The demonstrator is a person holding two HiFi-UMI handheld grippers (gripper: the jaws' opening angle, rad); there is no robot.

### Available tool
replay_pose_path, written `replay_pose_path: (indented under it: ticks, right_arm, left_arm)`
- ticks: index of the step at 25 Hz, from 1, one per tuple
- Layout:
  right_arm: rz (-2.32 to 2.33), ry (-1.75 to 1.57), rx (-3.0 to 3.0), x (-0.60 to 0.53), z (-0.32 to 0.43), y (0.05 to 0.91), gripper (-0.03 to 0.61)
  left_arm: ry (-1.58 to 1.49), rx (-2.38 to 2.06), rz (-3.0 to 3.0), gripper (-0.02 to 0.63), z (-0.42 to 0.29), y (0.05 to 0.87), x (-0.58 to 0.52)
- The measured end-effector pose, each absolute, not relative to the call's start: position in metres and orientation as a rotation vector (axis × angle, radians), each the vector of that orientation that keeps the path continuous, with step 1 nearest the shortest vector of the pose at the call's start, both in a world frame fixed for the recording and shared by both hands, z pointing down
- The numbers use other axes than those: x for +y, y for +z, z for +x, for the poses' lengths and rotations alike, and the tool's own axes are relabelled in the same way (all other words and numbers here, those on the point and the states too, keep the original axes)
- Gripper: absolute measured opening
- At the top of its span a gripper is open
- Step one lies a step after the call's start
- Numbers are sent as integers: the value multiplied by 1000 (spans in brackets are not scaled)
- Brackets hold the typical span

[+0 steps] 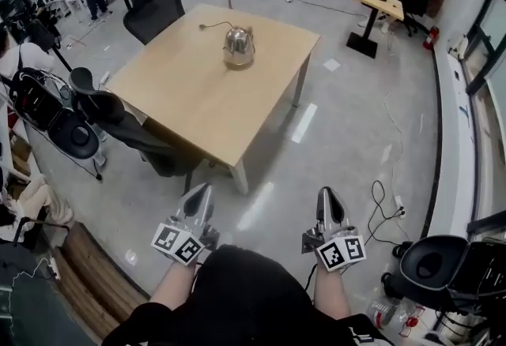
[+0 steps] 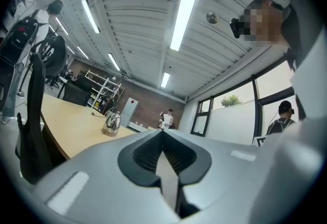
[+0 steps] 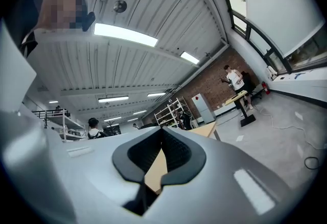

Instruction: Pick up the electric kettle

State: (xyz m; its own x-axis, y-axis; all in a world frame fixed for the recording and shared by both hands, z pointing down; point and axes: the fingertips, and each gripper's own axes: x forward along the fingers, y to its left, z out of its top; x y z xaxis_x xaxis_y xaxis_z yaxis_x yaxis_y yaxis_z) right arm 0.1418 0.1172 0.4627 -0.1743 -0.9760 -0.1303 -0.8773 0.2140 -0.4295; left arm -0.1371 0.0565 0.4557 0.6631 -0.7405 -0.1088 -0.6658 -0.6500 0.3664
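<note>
Kettle (image 1: 238,47) on table (image 1: 190,95), far side; office chair (image 1: 155,5) behind table.

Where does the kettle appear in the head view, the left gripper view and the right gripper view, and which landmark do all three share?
Head view: kettle upper middle, on the table, towards its far edge.
Left gripper view: kettle left of centre, on the tabletop.
Right gripper view: not in it.
Shared landmark: the table, also at and.
</note>
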Motion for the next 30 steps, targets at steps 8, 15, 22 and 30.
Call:
replay_pose_path:
  ticks: [8, 15, 22, 30]
  right_arm:
    - [-1816, -391, 2048, 110, 170, 472, 2]
    - [-1941, -367, 1953, 88, 206, 470, 2]
    - [-1985, -351, 1915, 47, 216, 462, 2]
    - [-1993, -378, 1746, 2, 255, 458, 2]
  left_arm:
    - [-312, -986, 2580, 0, -93, 468, 24]
    - [-318, -842, 2616, 0, -49, 464, -30]
    - [-288, -703, 2675, 0, -8, 451, -89]
    - [-321, -606, 2634, 0, 30, 456, -150]
